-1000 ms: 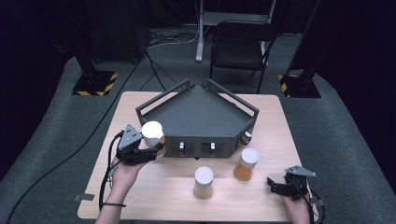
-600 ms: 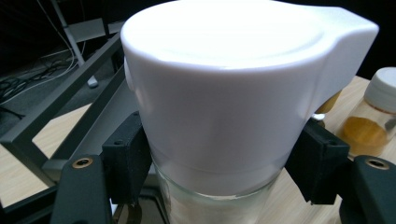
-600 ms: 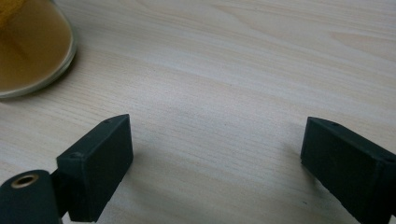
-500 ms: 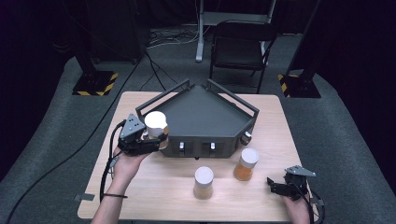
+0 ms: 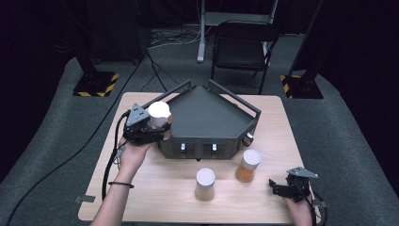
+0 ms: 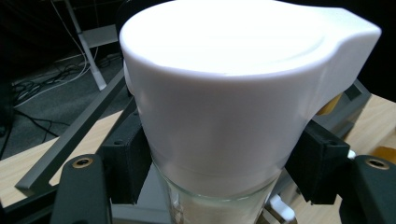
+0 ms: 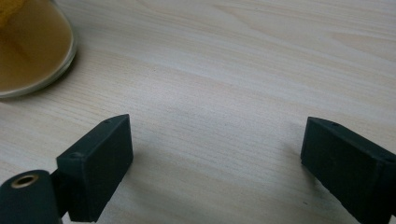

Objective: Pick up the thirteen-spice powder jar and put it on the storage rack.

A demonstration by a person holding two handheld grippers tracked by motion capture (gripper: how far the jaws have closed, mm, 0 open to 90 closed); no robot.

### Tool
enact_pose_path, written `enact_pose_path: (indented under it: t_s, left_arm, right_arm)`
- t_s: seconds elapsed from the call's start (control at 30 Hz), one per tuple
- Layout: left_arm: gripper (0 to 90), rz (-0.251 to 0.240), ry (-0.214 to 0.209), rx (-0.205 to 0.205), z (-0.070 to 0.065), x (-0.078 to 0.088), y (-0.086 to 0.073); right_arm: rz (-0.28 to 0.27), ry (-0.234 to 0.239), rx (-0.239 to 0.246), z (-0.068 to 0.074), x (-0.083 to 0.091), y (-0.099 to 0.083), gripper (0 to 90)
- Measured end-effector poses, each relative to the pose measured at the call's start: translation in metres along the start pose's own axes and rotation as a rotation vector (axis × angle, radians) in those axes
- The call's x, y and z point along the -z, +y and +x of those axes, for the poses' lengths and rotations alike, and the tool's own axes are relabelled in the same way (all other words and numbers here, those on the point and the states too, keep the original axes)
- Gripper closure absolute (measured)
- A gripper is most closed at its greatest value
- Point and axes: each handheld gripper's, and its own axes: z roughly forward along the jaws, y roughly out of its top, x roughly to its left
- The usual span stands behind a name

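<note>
My left gripper (image 5: 157, 129) is shut on a glass jar with a white lid (image 5: 159, 113), held in the air at the left rim of the dark five-sided tray (image 5: 207, 115). In the left gripper view the white-lidded jar (image 6: 233, 93) sits between both black pads (image 6: 123, 163), clamped at its neck. Two more white-lidded jars stand on the table in front of the tray: a pale one (image 5: 205, 184) and an orange one (image 5: 248, 165). My right gripper (image 5: 282, 188) rests low at the table's front right, open, with bare wood between its fingers (image 7: 95, 163). The orange jar's base (image 7: 28, 46) lies beyond it.
The wooden table (image 5: 155, 197) has free room at its front left. Behind the table stand a black chair (image 5: 242, 52) and stands with yellow-black striped bases (image 5: 96, 84). A cable (image 5: 110, 165) trails from the left gripper.
The left gripper has carried the white-lidded jar up and toward the tray's left rim. The right gripper has stayed where it was.
</note>
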Motion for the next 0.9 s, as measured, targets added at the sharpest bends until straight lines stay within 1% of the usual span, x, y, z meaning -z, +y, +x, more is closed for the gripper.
enact_pose_path:
  t_s: [0.1, 0.27, 0.37, 0.57, 0.7, 0.77, 0.9]
  left_arm:
    - [30.0, 0.0, 0.016, -0.004, -0.001, -0.006, 0.004]
    - [30.0, -0.014, 0.039, 0.016, -0.002, -0.014, 0.004]
    - [30.0, -0.007, 0.047, 0.024, -0.002, -0.019, 0.004]
    - [30.0, 0.018, 0.053, 0.025, -0.002, -0.027, 0.003]
    - [30.0, 0.041, 0.059, 0.016, -0.003, -0.033, 0.003]
    - [30.0, 0.044, 0.057, 0.027, -0.001, -0.035, 0.002]
    - [30.0, 0.054, 0.061, 0.031, -0.002, -0.038, 0.001]
  right_arm:
    - [0.0, 0.001, 0.002, 0.0, 0.0, 0.0, 8.2]
    - [0.0, 0.003, 0.003, -0.001, 0.0, 0.0, 8.2]
    - [0.0, 0.003, 0.003, -0.001, 0.0, 0.0, 8.1]
    - [0.0, 0.004, 0.004, -0.001, 0.0, 0.0, 8.1]
    - [0.0, 0.005, 0.005, -0.001, 0.0, 0.0, 8.1]
    - [0.0, 0.005, 0.005, -0.001, 0.0, 0.0, 8.1]
    - [-0.001, 0.006, 0.006, -0.001, 0.0, 0.0, 8.1]
